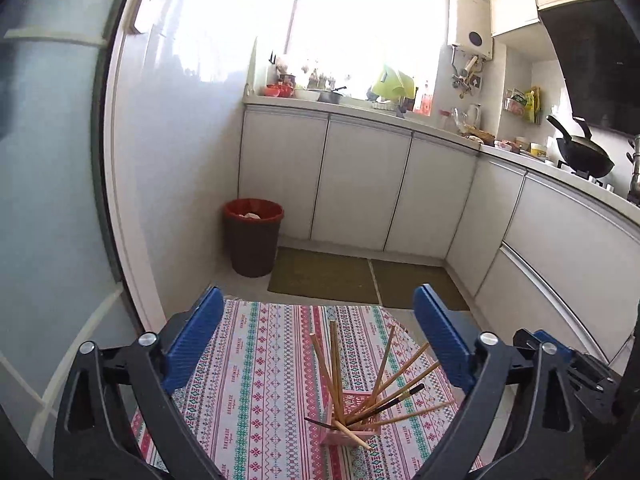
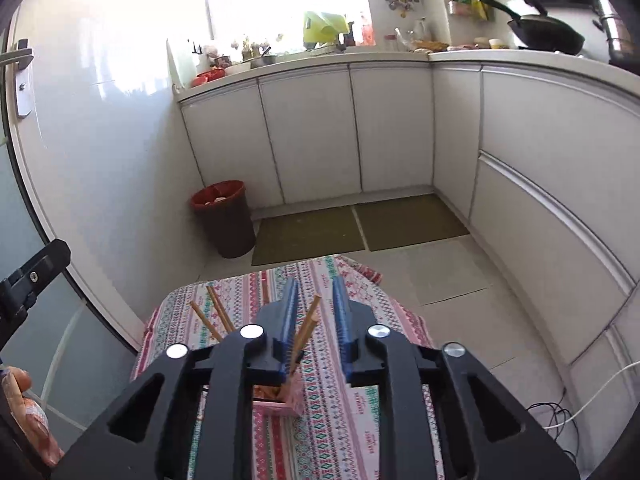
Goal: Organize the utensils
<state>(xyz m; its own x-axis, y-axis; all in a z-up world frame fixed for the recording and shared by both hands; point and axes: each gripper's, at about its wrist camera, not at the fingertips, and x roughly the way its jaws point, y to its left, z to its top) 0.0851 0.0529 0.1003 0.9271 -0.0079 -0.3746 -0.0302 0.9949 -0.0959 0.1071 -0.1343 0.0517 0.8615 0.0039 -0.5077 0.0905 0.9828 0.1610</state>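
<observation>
Right gripper (image 2: 316,304) sits closest to its lens: jaws partly spread, nothing pinched. Two chopstick ends (image 2: 308,326) poke up through the gap, but neither blue pad looks pressed on them. Left gripper (image 1: 318,336) is spread as wide as it goes, nothing between its pads, hanging above and behind the pink holder (image 1: 352,420).

We read the step as a finished drop: sticks are in the holder, both grippers free. The chopsticks (image 1: 360,376) fan out loosely from the holder, which stands on the patterned tablecloth (image 1: 256,360). One stick (image 1: 352,434) lies low across the holder's front edge with its tip on the cloth. It looks only half in, though the fisheye makes that hard to call.

To do it well, we should back the right jaws straight up off the two ends before moving sideways. The holder is small and light, and a snagged stick would likely tip it. Then we nip the low stick near its middle and stand it in with the rest.

Writing: the cloth carries a repeated printed word, too small to read for sure. Nothing legible on the holder or the grippers.
</observation>
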